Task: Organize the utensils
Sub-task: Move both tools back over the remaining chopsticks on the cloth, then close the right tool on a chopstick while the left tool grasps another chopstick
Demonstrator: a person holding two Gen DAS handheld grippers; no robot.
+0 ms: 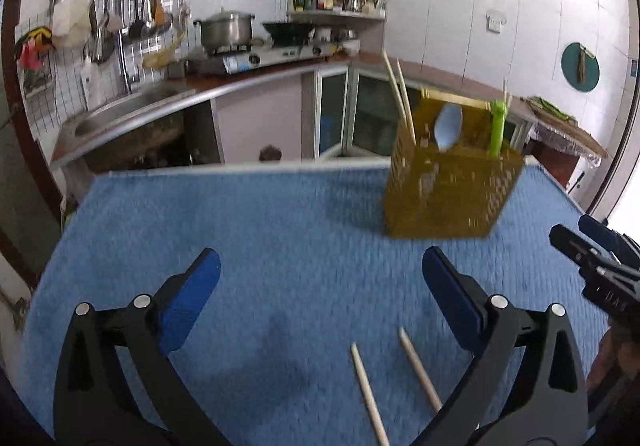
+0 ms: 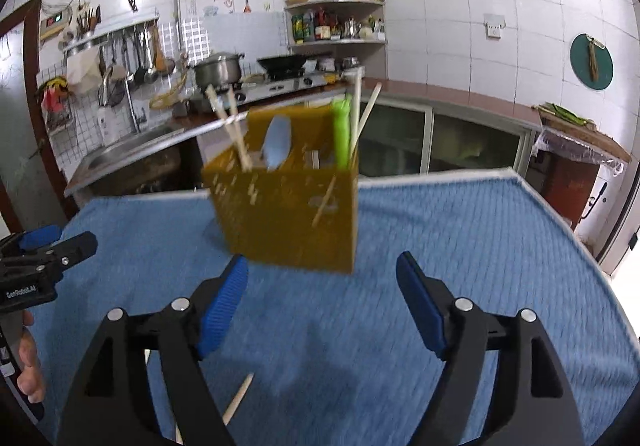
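Note:
A yellow perforated utensil holder (image 1: 448,190) stands on the blue cloth (image 1: 260,238) at the far right; it also shows in the right wrist view (image 2: 288,214). It holds a light blue spoon (image 1: 448,128), a green utensil (image 1: 497,128) and several chopsticks (image 1: 400,94). Two loose chopsticks (image 1: 400,382) lie on the cloth between my left gripper's fingers; one (image 2: 239,398) shows in the right wrist view. My left gripper (image 1: 320,278) is open and empty. My right gripper (image 2: 320,282) is open and empty, just in front of the holder.
The table's far edge (image 1: 240,168) ends before a kitchen counter with a steel sink (image 1: 120,114), a stove with a pot (image 1: 228,28) and a wok. The right gripper (image 1: 596,258) shows at the left view's right edge; the left gripper (image 2: 44,258) shows at the right view's left edge.

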